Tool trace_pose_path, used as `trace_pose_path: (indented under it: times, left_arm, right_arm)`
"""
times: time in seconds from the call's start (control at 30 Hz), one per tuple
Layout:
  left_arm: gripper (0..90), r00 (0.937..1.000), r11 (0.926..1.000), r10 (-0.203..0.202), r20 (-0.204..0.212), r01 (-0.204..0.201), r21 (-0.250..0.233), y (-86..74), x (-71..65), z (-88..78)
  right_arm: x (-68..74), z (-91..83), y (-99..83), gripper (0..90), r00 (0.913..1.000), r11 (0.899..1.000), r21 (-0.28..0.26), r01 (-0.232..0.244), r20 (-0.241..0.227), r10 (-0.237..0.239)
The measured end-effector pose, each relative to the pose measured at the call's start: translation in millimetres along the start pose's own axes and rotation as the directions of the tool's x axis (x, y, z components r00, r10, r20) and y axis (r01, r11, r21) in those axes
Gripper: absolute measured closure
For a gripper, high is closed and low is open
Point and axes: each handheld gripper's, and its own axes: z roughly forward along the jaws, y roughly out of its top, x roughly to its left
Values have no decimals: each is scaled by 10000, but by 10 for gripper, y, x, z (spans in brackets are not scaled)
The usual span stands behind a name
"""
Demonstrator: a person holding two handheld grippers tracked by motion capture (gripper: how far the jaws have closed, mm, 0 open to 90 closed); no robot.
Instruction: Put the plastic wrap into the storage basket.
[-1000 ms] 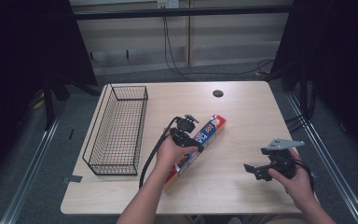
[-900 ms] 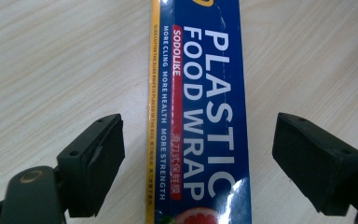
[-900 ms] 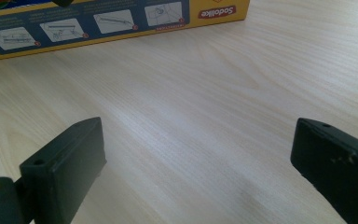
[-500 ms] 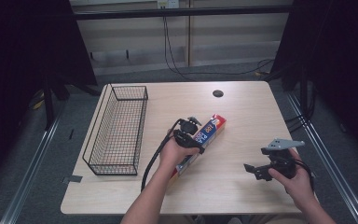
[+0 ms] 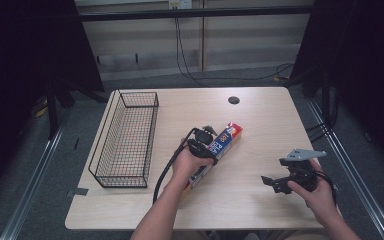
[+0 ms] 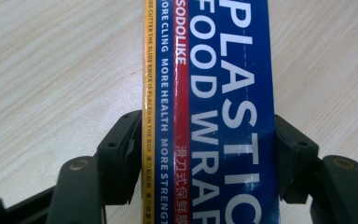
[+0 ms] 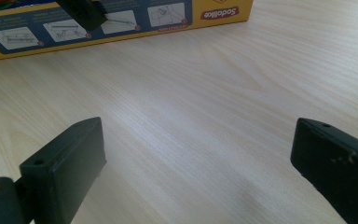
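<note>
Left gripper (image 6: 209,154) just closed, now clamps wrap box (image 6: 214,93) (right gripper (image 7: 198,163) wide).

L gripper (image 6: 205,154) jaws just closed onto plastic wrap box (image 6: 214,93), now pressing both sides.

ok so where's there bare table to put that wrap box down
Free: the far strip of table around the hole, and the patch between the box and the right hand-held gripper. The basket looks bare inside too. Crowded: the middle, where the left hand-held gripper clamps the box.
</note>
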Motion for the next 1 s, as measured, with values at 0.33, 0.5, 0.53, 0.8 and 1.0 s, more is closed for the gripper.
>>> trace_pose_path:
  times: [0.33, 0.5, 0.53, 0.8, 1.0]
  left_arm:
    - [425, 9992, 9984, -358, -180, 366, 434, 63, -46, -67]
    - [427, 9985, 9977, -475, -257, 487, 469, 102, -40, -163]
    - [428, 9988, 9976, -421, -229, 433, 540, 112, -31, -190]
    - [428, 9971, 9957, -699, -299, 716, 587, 145, 10, -342]
    - [428, 9942, 9932, -959, -485, 988, 613, 132, 62, -464]
  right_arm:
    - [1, 1, 1, 27, 10000, 10000, -10, -19, -5, 19]
    - [-2, -2, 1, 26, 10000, 10000, -14, -43, -5, 43]
    - [-1, -3, 2, 26, 9999, 9999, -44, -100, -5, 100]
    - [-4, -8, 3, 27, 10000, 10000, -56, -69, -41, 69]
    - [-1, -11, 5, 26, 9999, 9999, -77, -117, -65, 116]
